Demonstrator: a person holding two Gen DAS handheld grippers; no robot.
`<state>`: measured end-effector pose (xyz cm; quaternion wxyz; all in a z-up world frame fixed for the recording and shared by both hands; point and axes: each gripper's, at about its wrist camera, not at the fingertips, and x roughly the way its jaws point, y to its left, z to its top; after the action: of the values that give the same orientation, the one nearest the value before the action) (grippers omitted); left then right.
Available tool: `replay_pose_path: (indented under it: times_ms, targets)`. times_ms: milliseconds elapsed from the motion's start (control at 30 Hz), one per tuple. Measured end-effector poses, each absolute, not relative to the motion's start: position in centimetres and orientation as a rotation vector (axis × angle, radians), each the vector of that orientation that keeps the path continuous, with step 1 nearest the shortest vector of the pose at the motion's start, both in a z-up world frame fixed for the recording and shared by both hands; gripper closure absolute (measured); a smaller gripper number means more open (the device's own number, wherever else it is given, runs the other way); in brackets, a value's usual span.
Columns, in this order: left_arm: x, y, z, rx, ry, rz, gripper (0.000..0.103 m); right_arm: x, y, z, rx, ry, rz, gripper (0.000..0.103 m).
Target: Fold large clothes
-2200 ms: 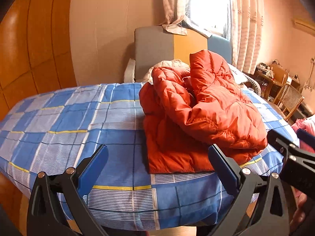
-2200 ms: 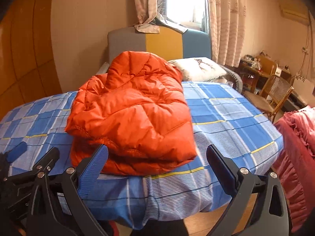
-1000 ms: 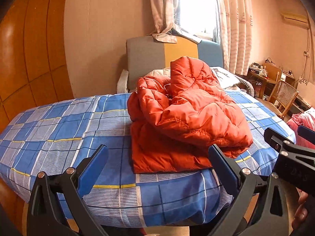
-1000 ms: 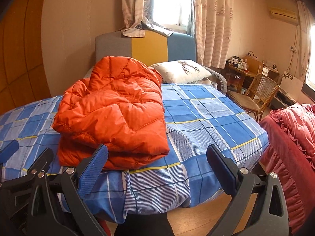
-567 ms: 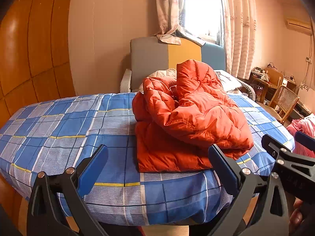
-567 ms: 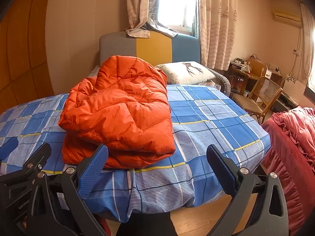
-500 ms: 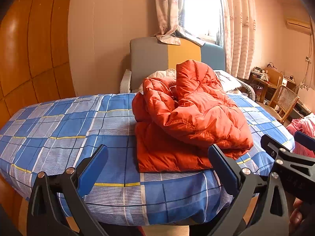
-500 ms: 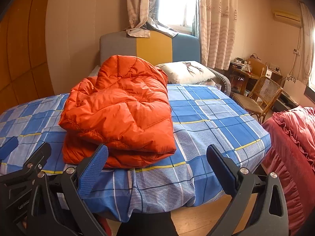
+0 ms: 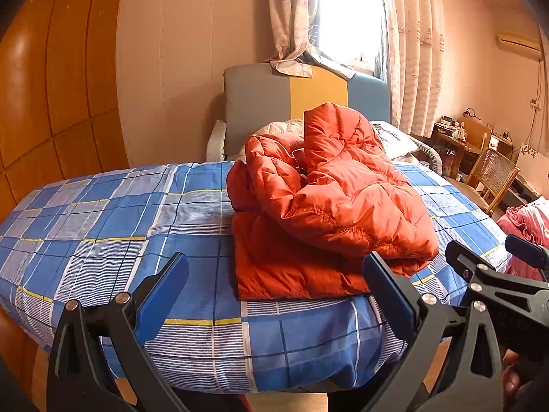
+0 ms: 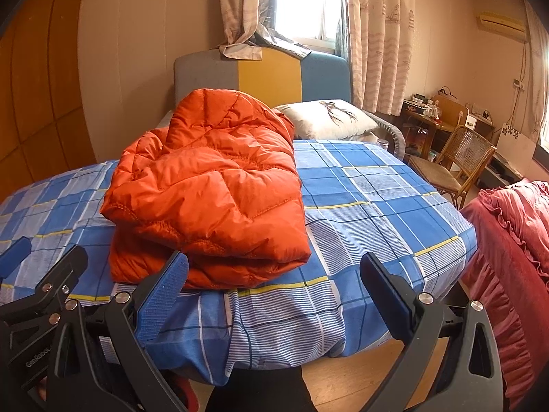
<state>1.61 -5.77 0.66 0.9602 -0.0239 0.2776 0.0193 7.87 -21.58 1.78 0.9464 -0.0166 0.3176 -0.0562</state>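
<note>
Jacket: orange puffer jacket [image 9: 329, 206] sits folded and stacked near the bed's [image 10: 377, 206] front edge, looking finished.
Left gripper [image 9: 274, 295]: spread, empty, clear of it.
Right gripper [image 10: 274, 292]: spread wide, holding nothing.

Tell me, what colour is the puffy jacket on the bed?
Orange. The jacket shows best in the right wrist view.

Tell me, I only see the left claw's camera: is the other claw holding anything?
Observer: No. The right claw is open and empty.
Operator: What's hiding behind the jacket?
Observer: A white pillow with a dark antler-like drawing.
Operator: And that red bit at my edge?
Observer: A big ruffled red blanket, right beside the bed.
</note>
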Motion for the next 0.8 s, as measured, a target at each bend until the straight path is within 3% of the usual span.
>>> replay_pose_path:
  times_ms: [800]
  targets:
    - [1.16, -5.53, 0.91, -0.034, 0.525, 0.066, 0.003, 7.86, -21.32, 1.44, -0.045, 0.655, -0.111, 0.003]
